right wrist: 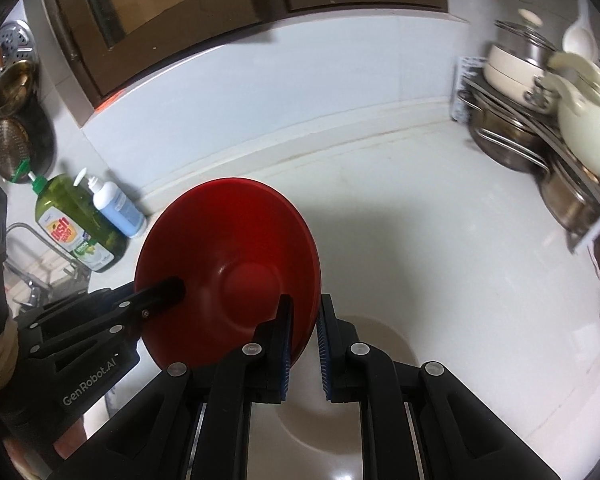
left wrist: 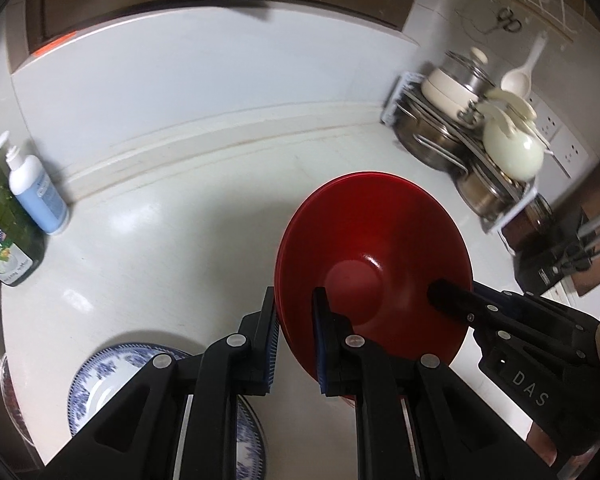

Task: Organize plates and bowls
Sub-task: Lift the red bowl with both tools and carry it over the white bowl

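A red bowl (left wrist: 372, 264) is held above the white counter, tilted, and seems to be more than one bowl nested together. My left gripper (left wrist: 296, 340) is shut on its left rim. My right gripper (right wrist: 303, 344) is shut on the opposite rim of the same red bowl (right wrist: 228, 264). Each gripper's finger shows inside the bowl in the other's view. A blue-and-white patterned plate (left wrist: 100, 380) lies on the counter below my left gripper. A beige plate or bowl (right wrist: 340, 420) lies under my right gripper, partly hidden.
A dish rack (left wrist: 472, 148) with steel pots and cream cookware stands at the back right. A green dish soap bottle (right wrist: 80, 224) and a blue-white pump bottle (right wrist: 118, 208) stand at the left beside a sink faucet (right wrist: 32, 276). Dark cabinets (right wrist: 220, 0) hang above.
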`<state>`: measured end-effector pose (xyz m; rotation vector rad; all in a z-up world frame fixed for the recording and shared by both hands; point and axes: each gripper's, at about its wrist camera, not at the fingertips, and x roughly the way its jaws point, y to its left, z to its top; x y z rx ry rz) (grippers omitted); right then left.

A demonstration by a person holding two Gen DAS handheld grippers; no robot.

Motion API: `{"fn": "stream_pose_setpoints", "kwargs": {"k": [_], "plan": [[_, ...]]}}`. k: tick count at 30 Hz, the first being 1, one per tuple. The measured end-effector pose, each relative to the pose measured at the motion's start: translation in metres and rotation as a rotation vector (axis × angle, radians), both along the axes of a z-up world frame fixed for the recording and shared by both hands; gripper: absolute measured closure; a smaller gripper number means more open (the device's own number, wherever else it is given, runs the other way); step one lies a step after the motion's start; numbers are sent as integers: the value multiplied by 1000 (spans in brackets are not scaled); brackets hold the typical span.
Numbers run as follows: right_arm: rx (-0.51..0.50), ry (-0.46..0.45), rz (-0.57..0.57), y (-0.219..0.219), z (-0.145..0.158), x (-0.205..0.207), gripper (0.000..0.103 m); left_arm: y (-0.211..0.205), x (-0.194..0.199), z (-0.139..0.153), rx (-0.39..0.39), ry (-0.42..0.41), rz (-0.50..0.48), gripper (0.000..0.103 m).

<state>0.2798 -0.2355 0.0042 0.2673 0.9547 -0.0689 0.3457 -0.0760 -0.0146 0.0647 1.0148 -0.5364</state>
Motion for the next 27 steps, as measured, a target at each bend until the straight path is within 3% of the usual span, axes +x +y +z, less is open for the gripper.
{"fn": "stream_pose_setpoints", "kwargs": {"k": [13, 27], "plan": [[21, 63, -75, -28, -25, -34, 90, -31, -21, -26, 51, 61, -87, 87], [56, 137, -129, -47, -59, -46, 90, -52, -29, -58, 112, 116, -137, 87]]}}
